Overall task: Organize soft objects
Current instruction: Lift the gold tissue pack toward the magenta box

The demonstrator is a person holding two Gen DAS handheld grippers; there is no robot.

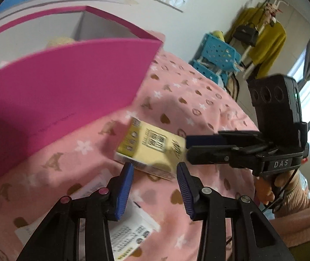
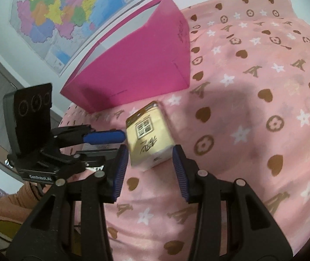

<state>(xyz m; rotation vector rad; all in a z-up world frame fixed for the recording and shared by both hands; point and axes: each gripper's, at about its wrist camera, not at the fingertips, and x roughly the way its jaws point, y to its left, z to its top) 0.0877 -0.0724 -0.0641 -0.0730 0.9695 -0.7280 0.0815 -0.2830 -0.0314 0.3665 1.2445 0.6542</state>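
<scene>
A yellow tissue pack (image 1: 150, 150) lies on the pink bedspread (image 1: 187, 100), just in front of the open magenta box (image 1: 63, 91). My left gripper (image 1: 155, 171) is open, its blue pads just short of the pack's near edge. My right gripper (image 2: 148, 154) is open with the pack's near end (image 2: 148, 139) between its pads, not squeezed. In the left wrist view the right gripper (image 1: 187, 148) reaches in from the right beside the pack. In the right wrist view the left gripper (image 2: 122, 141) reaches in from the left. A pale soft thing (image 1: 60, 41) shows inside the box.
A white tissue pack with print (image 1: 131, 232) lies under my left gripper. A blue plastic rack (image 1: 215, 58) and a clothes rail with yellow garments (image 1: 265, 45) stand beyond the bed. A map (image 2: 67, 10) hangs on the wall behind the box (image 2: 137, 65).
</scene>
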